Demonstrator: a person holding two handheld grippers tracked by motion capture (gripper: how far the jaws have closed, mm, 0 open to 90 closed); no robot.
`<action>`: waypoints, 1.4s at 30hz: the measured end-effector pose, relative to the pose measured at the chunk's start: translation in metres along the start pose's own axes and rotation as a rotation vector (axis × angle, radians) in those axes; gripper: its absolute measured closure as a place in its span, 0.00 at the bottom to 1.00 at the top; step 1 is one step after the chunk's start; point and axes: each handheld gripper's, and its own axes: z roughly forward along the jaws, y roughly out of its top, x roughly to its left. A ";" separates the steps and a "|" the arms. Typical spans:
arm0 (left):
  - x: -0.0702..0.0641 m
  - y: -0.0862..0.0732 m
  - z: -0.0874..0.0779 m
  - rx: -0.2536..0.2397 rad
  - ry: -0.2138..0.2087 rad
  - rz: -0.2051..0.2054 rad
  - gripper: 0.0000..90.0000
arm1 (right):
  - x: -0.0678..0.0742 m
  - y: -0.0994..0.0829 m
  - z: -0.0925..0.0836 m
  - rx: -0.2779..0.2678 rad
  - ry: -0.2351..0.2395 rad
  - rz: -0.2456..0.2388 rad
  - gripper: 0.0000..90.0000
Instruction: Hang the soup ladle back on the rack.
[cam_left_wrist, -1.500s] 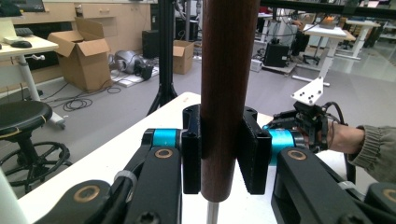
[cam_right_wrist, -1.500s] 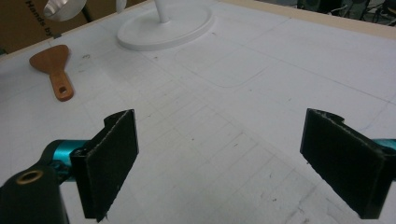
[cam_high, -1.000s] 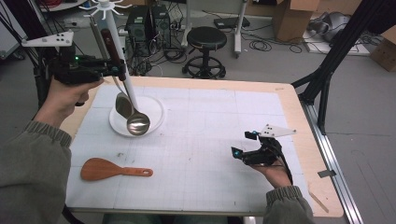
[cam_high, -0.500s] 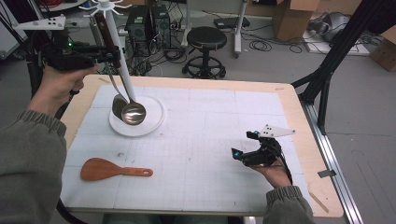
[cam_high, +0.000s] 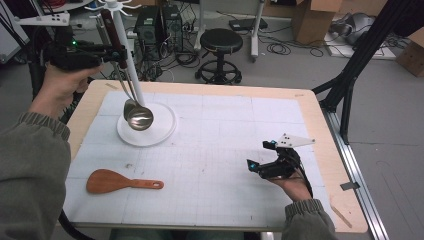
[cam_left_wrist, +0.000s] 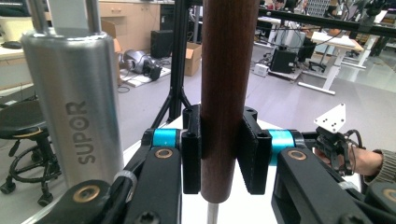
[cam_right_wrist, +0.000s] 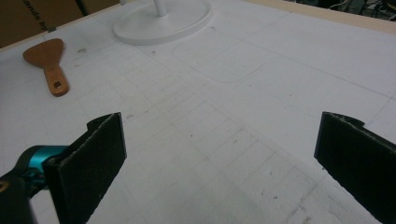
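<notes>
Dark wood is what the left gripper (cam_left_wrist: 219, 156) presses on: its two jaws are closed tight on the brown handle of the ladle (cam_high: 138, 118), which hangs down at the far left of the table, its steel bowl just above the round white base of the rack (cam_high: 162, 131). Compared with a second ago, the left hand has carried the ladle higher and further to the far left, so the bowl now sits closer to the white pole. The right gripper (cam_high: 264, 161) has stayed low at the near right; its jaws have just been opening and now stand wide with nothing between them.

White gridded mat (cam_high: 225, 150) covers the light wooden table. Behind it is a workshop with a grey floor, a black stool (cam_high: 218, 52), cables, computers and cardboard boxes.

I count two ladles at the rack, one wooden rice paddle (cam_high: 121, 181) lying at the near left, one rack and two grippers.
</notes>
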 end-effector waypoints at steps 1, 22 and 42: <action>0.001 0.000 0.000 0.000 0.000 -0.003 0.81 | 0.000 0.000 0.000 -0.002 0.003 -0.005 0.01; 0.008 -0.005 0.009 0.015 0.023 -0.066 0.81 | 0.004 0.001 0.002 0.007 0.030 -0.010 0.01; 0.002 -0.013 -0.001 -0.023 0.060 -0.086 0.77 | 0.005 0.001 0.002 -0.005 0.038 -0.017 0.01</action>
